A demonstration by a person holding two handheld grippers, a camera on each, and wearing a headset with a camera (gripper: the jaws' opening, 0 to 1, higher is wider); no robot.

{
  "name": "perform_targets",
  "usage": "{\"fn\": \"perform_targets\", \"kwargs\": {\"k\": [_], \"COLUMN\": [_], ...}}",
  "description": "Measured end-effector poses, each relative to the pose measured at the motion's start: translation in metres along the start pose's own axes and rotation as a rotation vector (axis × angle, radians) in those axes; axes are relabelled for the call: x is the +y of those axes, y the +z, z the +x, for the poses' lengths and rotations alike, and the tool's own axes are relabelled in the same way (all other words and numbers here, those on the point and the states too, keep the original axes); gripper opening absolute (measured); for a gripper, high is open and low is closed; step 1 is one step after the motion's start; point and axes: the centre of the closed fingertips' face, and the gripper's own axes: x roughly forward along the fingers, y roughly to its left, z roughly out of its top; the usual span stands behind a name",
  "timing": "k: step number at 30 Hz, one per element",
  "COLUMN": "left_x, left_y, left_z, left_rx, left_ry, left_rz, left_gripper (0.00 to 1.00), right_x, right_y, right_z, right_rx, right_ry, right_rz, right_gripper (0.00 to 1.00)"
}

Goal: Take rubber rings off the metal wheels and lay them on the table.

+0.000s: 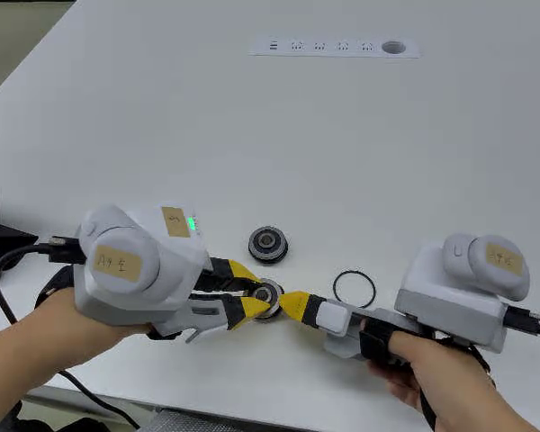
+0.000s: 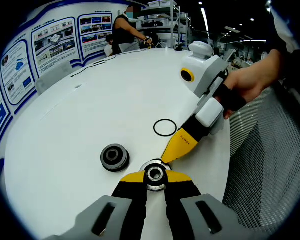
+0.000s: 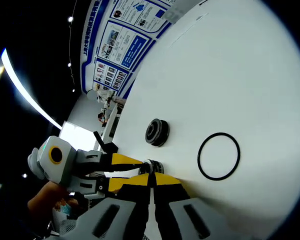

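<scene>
Nearest me, my left gripper [image 1: 256,290] [image 2: 155,176] [image 3: 135,172] had its yellow jaws closed narrowly on a small metal wheel [image 1: 268,295] [image 2: 155,175] [image 3: 152,166], one tip on each side of the rim. The wheel lay flat between the tips, its round face and bore turned upward, so its axle line stood roughly upright to the table [image 1: 342,135]. I could not tell whether it touched the tabletop.

My right gripper [image 1: 292,304] [image 2: 179,146] [image 3: 151,177] came in from the opposite side, its long axis nearly in line with the left one's. Its jaws were pressed together with no gap, and the joined tip met the wheel's edge. Whether any rubber was pinched there I could not make out.

Just beyond the right gripper's tip, a loose rubber ring [image 1: 334,288] [image 2: 154,128] [image 3: 198,156] lay flat on the table, a thin black circle, apart from both jaws and from the held wheel.

A little farther ahead of the left gripper's tips sat a second wheel [image 1: 267,243] [image 2: 114,157] [image 3: 157,132], also flat with its hub facing up, its outer band dark. It stood clear of the held wheel and the loose ring.

Well beyond both grippers, a socket panel [image 1: 335,46] was set into the tabletop.
</scene>
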Motion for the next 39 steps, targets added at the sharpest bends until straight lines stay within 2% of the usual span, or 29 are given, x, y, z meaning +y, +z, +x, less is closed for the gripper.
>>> {"fn": "perform_targets", "kwargs": {"k": [12,32,36,38,39], "left_x": [0.000,0.000,0.000,0.000,0.000], "left_y": [0.000,0.000,0.000,0.000,0.000], "left_z": [0.000,0.000,0.000,0.001,0.001], "left_rx": [0.008,0.015,0.014,0.014,0.015], "left_ry": [-0.001,-0.010,-0.009,-0.007,-0.007], "left_rz": [-0.003,0.008,0.006,0.006,0.006], "left_gripper": [0.13,0.13,0.13,0.13,0.13], "right_x": [0.003,0.010,0.016,0.017,0.018], "right_y": [0.001,0.000,0.000,-0.001,-0.001], "right_z": [-0.001,0.004,0.007,0.009,0.008], "right_rx": [0.008,0.023,0.022,0.035,0.037], "right_ry": [-0.027,-0.001,0.020,0.012,0.016], "right_rz": [-0.020,-0.045,-0.052,-0.093,-0.088], "right_gripper": [0.01,0.01,0.01,0.01,0.01]}}
